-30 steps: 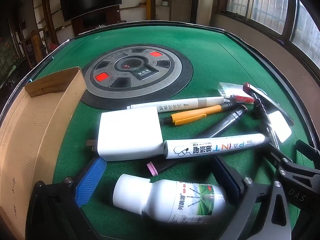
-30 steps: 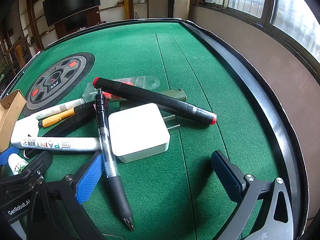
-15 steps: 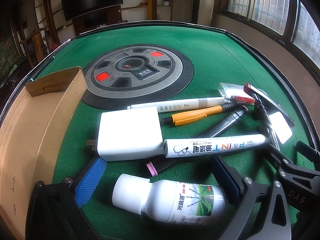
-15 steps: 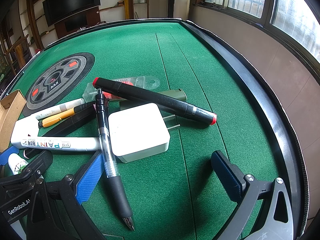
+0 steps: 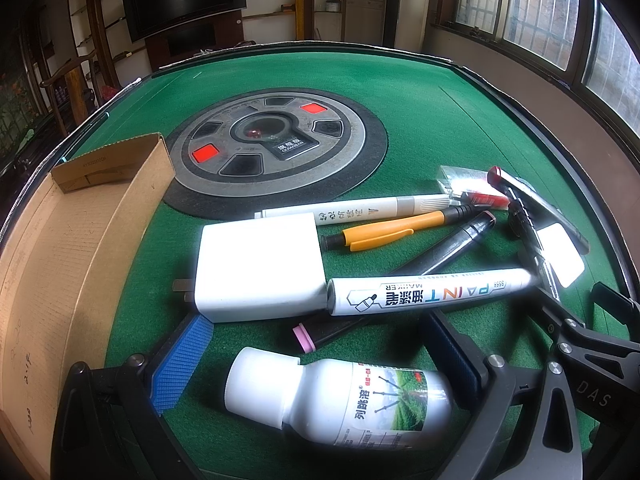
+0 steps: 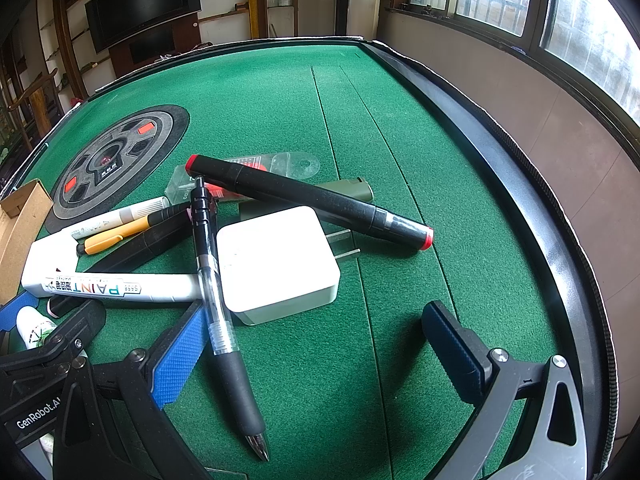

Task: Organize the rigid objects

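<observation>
A white bottle (image 5: 340, 396) lies on its side between the fingers of my open left gripper (image 5: 320, 364). Just beyond it lie a white charger (image 5: 260, 266), a white paint marker (image 5: 428, 292), a black marker with a pink end (image 5: 400, 280), an orange pen (image 5: 392, 232) and a thin white marker (image 5: 356, 210). In the right wrist view my open right gripper (image 6: 316, 348) straddles a black gel pen (image 6: 220, 300) that leans on a second white charger (image 6: 276, 264). A long black marker with red ends (image 6: 312, 200) lies across behind it.
An open cardboard box (image 5: 52, 264) stands at the left on the green table (image 6: 280, 100). A round grey control panel (image 5: 276, 148) sits in the table's middle. A clear packet (image 6: 256, 168) and an olive lighter (image 6: 352, 190) lie behind the pile. The raised black table rim (image 6: 520, 184) curves along the right.
</observation>
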Action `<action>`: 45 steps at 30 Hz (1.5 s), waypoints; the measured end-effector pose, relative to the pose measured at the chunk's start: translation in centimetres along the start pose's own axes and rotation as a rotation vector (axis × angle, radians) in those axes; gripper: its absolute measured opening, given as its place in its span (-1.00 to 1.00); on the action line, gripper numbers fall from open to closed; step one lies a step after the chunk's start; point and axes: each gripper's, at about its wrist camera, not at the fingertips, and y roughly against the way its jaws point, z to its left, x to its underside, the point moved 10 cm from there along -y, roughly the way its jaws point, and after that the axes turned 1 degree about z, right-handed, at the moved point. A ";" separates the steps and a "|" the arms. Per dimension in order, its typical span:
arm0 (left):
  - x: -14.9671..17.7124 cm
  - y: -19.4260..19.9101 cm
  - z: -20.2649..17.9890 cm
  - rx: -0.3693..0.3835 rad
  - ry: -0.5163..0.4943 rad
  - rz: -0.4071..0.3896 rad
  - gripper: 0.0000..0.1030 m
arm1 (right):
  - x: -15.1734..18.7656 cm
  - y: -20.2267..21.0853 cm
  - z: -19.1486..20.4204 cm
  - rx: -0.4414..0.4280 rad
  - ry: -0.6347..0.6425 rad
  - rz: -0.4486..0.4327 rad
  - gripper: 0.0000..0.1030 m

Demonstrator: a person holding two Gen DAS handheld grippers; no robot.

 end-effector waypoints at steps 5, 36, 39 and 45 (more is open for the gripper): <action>0.0 0.0 0.0 0.000 0.000 0.000 0.99 | 0.0 0.0 0.0 0.000 0.000 0.000 0.99; 1.7 1.1 -0.7 0.033 -0.062 0.047 0.99 | -0.1 -0.6 1.1 -0.059 0.102 0.071 1.00; 1.9 1.2 -0.6 0.021 -0.055 0.044 0.99 | 0.0 -0.5 1.2 -0.065 0.112 0.076 1.00; 1.9 1.2 -0.7 0.040 -0.066 0.048 0.99 | 0.3 1.3 -0.7 -0.003 0.059 0.056 1.00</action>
